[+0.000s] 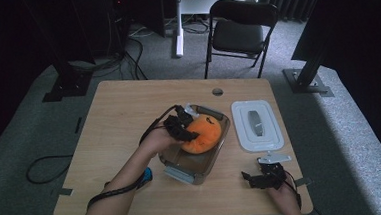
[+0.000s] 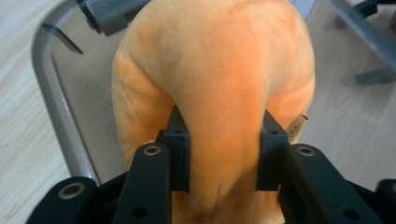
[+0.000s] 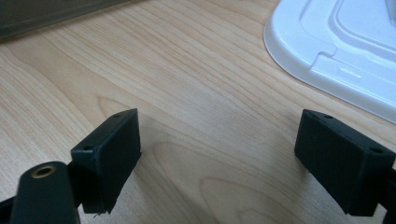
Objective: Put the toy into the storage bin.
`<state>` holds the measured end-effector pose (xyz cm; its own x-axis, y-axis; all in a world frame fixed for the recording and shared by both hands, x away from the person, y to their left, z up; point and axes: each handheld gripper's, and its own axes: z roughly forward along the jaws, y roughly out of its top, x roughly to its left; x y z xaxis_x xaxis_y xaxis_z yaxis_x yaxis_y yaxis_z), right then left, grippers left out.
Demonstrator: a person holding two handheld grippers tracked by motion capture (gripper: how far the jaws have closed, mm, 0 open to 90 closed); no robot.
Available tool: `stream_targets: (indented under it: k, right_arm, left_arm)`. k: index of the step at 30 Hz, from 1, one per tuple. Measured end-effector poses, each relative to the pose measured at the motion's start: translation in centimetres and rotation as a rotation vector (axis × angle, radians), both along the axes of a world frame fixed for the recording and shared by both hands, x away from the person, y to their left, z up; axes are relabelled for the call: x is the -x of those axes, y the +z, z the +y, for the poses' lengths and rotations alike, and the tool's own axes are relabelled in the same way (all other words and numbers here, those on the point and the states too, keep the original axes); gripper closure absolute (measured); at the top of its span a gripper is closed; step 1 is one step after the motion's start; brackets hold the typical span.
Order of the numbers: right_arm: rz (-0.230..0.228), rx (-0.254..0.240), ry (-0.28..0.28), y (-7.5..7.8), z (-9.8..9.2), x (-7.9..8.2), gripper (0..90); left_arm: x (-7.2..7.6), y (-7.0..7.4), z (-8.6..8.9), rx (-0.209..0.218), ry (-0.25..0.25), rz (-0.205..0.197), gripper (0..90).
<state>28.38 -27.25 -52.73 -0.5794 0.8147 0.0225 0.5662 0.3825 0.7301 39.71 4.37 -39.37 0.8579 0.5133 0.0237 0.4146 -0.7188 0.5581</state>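
Note:
An orange plush toy lies in a clear plastic container at the middle of the wooden table. My left gripper reaches in from the left and is shut on the toy. In the left gripper view the two black pads pinch a fold of the plush between them, above the container's rim. My right gripper rests low near the table's front right edge. Its jaws stand wide open over bare wood, with nothing between them.
A white lid lies flat on the table to the right of the container, its corner just ahead of my right gripper. A small blue object sits by my left forearm. A black folding chair stands beyond the table.

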Motion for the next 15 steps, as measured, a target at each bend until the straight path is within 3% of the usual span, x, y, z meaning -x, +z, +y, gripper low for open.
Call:
stream_targets:
  k: [4, 15]
  right_arm:
    - [0.000, 0.000, 0.000, 0.0, 0.0, 0.0, 14.0]
    - [0.003, -0.008, -0.001, 0.0, -0.1, 0.0, 14.0]
  left_arm:
    - [-0.1, -0.3, -0.5, -0.029, -0.008, 0.006, 64.8]
    - [-0.5, -0.8, -1.2, -0.046, -0.013, 0.042, 59.9]
